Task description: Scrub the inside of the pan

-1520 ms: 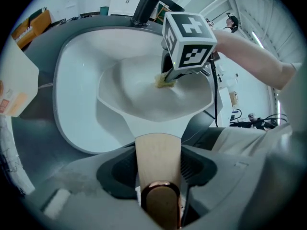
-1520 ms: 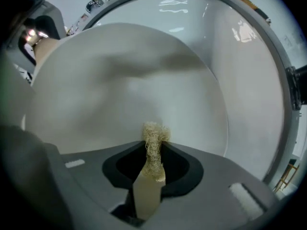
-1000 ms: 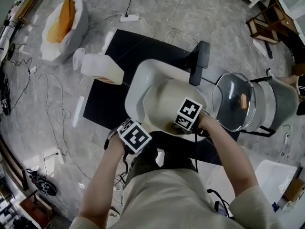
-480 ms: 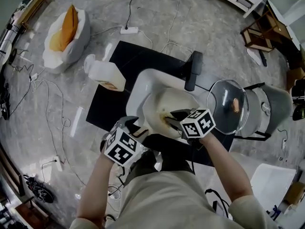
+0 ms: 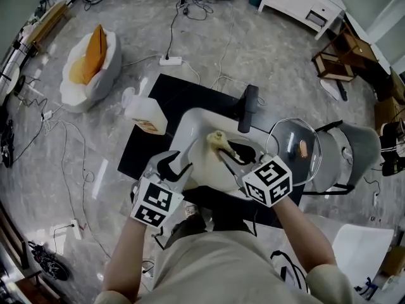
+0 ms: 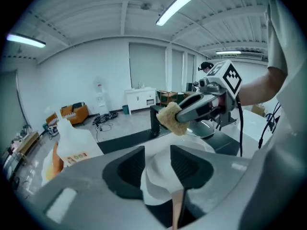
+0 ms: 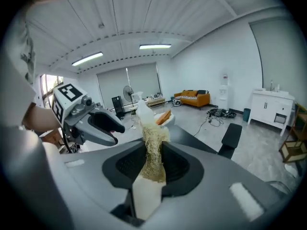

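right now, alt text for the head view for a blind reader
Seen from above, a person's right gripper holds a yellow scrubbing pad above a pale pan with a black handle on a black mat. The left gripper hangs by the pan's rim; its jaws have just been closing, gripping nothing.

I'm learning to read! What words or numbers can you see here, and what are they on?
No words can be read.
Label on the white jug: orange print, too blurred to read.
Left marker cube and right marker cube: black-and-white square patterns, no letters.
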The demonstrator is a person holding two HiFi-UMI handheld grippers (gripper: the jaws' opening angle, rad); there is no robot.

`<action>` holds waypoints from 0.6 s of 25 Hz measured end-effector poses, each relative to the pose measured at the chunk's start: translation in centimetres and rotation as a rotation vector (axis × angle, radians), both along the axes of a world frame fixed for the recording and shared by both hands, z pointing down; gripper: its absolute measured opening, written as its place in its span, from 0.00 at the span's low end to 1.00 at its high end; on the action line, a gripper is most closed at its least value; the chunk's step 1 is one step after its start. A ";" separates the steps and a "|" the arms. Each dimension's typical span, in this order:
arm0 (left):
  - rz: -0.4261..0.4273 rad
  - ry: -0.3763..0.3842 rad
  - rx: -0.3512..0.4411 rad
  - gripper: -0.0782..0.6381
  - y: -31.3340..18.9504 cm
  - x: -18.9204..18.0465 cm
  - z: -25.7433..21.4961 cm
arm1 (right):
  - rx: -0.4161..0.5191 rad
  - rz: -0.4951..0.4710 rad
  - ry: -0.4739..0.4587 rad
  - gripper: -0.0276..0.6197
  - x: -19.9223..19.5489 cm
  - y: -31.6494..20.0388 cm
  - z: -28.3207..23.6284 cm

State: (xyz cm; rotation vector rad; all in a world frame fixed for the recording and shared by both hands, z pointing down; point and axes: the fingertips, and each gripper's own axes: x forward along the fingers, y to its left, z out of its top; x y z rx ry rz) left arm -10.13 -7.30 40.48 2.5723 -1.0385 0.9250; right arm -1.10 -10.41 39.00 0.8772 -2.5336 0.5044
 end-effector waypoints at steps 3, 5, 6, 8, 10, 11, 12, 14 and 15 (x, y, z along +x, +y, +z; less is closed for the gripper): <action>-0.036 0.043 0.093 0.32 -0.9 -0.1 -3.6 | 0.041 0.047 -0.067 0.20 0.2 -0.3 -3.8; -0.085 0.102 0.157 0.29 -1.5 -0.7 -6.3 | 0.085 0.065 -0.100 0.20 0.1 -0.3 -6.2; -0.107 0.129 0.188 0.27 -1.8 -1.1 -7.7 | 0.109 0.072 -0.115 0.20 0.1 -0.3 -7.4; -0.135 0.155 0.248 0.26 -2.1 -1.6 -10.3 | 0.160 0.085 -0.143 0.20 0.1 -0.2 -9.8; -0.147 0.160 0.297 0.25 -2.1 -1.8 -12.6 | 0.202 0.097 -0.182 0.20 0.3 0.2 -12.1; -0.154 0.167 0.317 0.25 -2.0 -1.8 -13.6 | 0.219 0.102 -0.206 0.20 0.4 0.4 -13.3; -0.166 0.181 0.331 0.25 -1.9 -1.8 -14.6 | 0.237 0.106 -0.227 0.20 0.5 0.6 -14.4; -0.196 0.213 0.359 0.25 -1.6 -1.7 -16.4 | 0.279 0.114 -0.255 0.20 0.8 1.0 -16.6; -0.204 0.220 0.379 0.24 -1.5 -1.7 -17.3 | 0.302 0.119 -0.265 0.20 1.0 1.2 -17.6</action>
